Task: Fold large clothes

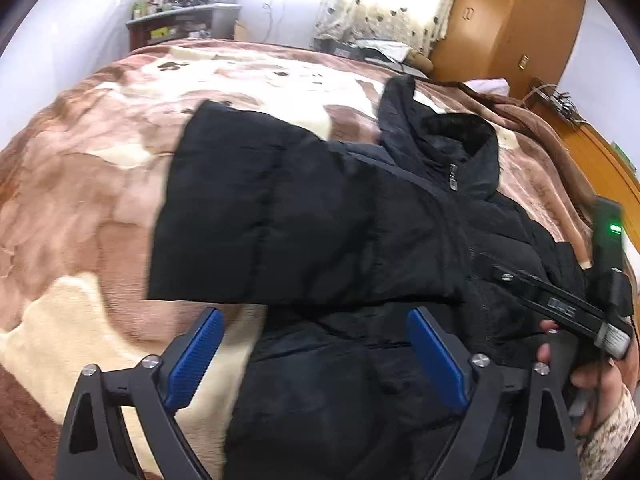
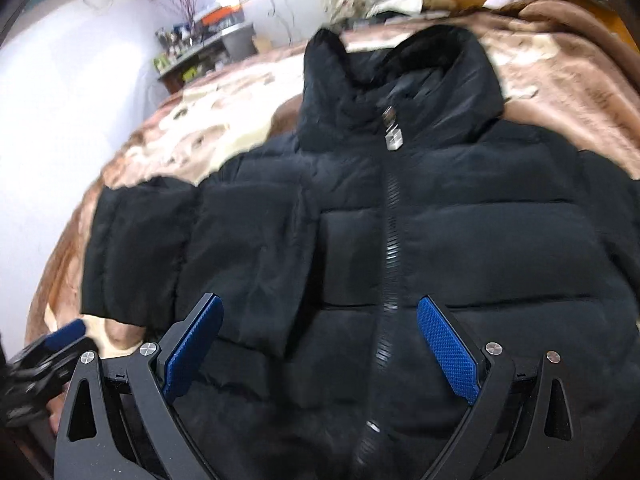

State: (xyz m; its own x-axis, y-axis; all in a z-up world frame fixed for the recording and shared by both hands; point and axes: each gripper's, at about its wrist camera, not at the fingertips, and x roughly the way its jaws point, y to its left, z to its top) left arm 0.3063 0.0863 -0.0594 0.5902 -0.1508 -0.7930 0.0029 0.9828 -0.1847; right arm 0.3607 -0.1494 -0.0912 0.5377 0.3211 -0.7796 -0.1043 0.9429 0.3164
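A bed covered by a plush brown and cream blanket carries everything. Directly on the blanket lies a black puffer jacket, front up and zipped, collar toward the bed's far edge, one sleeve stretched out toward its left edge. A brown blanket is bunched along the right edge.

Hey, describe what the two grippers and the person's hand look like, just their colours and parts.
The left gripper and right gripper match: black angular frames with triangular cut-outs, silver round bolts, and blue textured pads on the fingers. Seen from the left wrist, the right unit's black body carries a green light. The right hand has long nails, a thin cable beside it, and a beige speckled knit sleeve.
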